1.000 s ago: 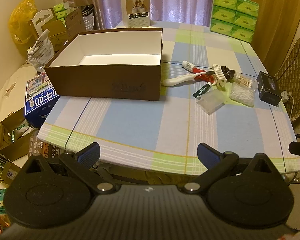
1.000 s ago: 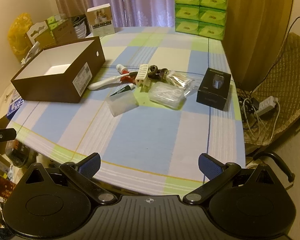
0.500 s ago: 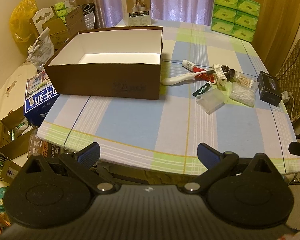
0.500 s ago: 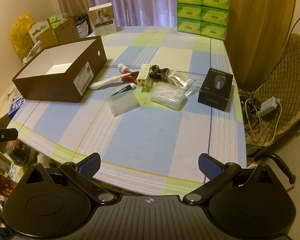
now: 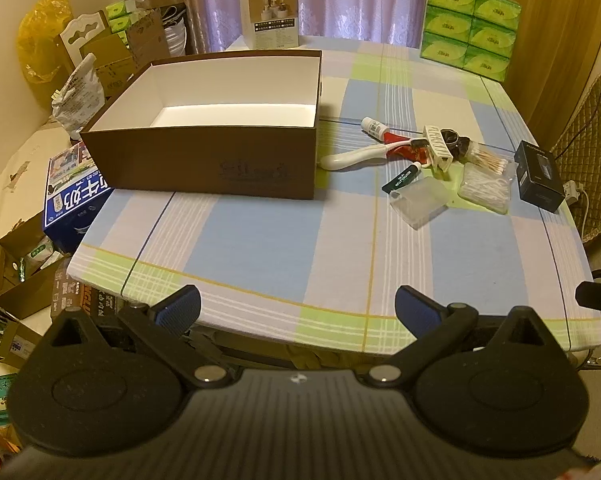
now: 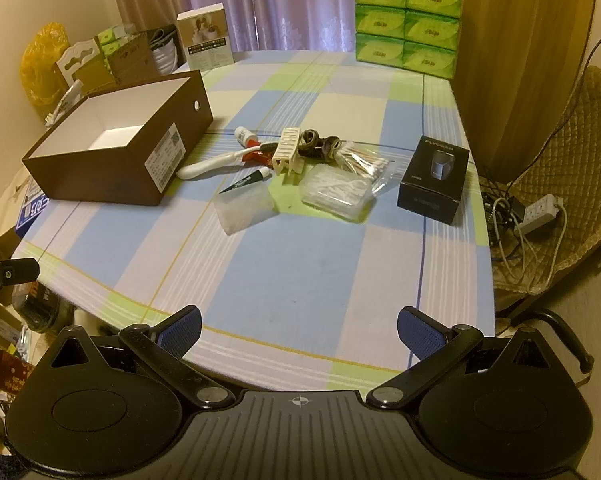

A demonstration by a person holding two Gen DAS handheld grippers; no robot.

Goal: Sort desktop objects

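Both tools look alike. The left gripper (image 5: 297, 308) has a ribbed grey-black housing with a small white crosshair mark, two round black discs, black linkage arms on silver pivot screws, and blue textured fingertips (image 5: 179, 309). The right gripper (image 6: 299, 330) has the same build, with blue pads (image 6: 419, 336).

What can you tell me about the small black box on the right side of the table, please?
The small black box is a squat, matte retail carton, apparently cardboard. Its top bears pale lettering too small to read and a picture of a grey product. It looks closed and lies flat on the checked tablecloth near the table's right edge, turned slightly askew. It stands apart from the clear bag of cotton swabs to its left; nothing touches it. In the left wrist view it shows again.
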